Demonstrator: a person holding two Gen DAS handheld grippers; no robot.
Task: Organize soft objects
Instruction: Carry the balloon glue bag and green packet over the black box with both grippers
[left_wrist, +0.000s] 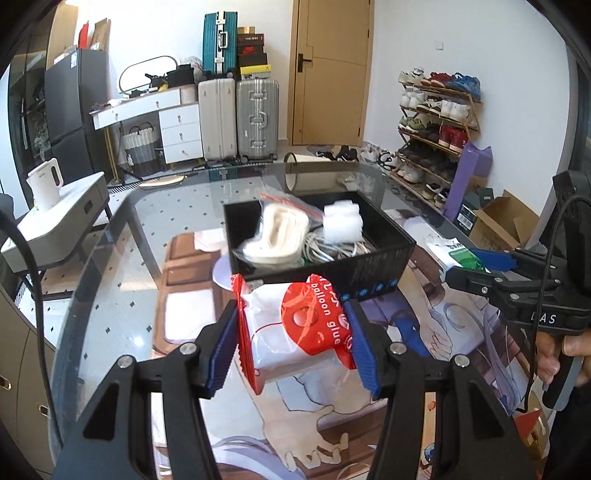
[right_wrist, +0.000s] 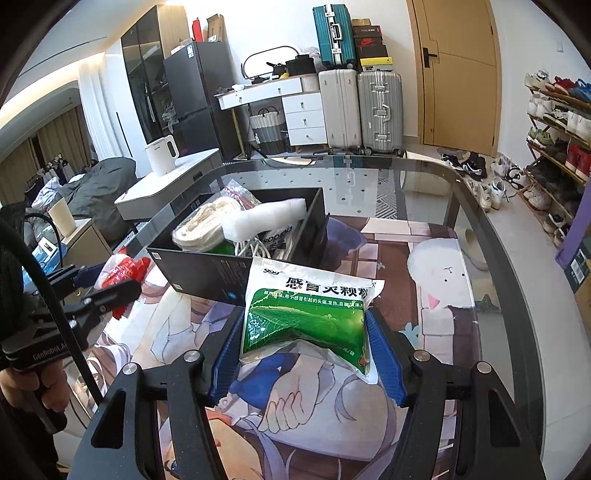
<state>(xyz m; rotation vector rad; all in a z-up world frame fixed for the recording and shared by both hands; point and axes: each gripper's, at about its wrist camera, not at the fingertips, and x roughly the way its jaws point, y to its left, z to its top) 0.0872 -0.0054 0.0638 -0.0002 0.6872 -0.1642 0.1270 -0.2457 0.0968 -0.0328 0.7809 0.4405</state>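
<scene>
The left gripper (left_wrist: 291, 345) clenches the red balloon-glue packet (left_wrist: 295, 332); the right gripper (right_wrist: 306, 354) grasps the green medicine pouch (right_wrist: 306, 317); both hang just before the black box (left_wrist: 369, 258); next, seemingly, carrying each over its rim and releasing inside.

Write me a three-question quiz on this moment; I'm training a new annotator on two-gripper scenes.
1. True or false: the left gripper is clamped on the red and white balloon glue packet.
2. What does the right gripper hold?
A. foam roll
B. green and white sachet
C. cable
3. Which container already holds the white foam roll?

Key
1. True.
2. B.
3. The black box on the glass table.
</scene>
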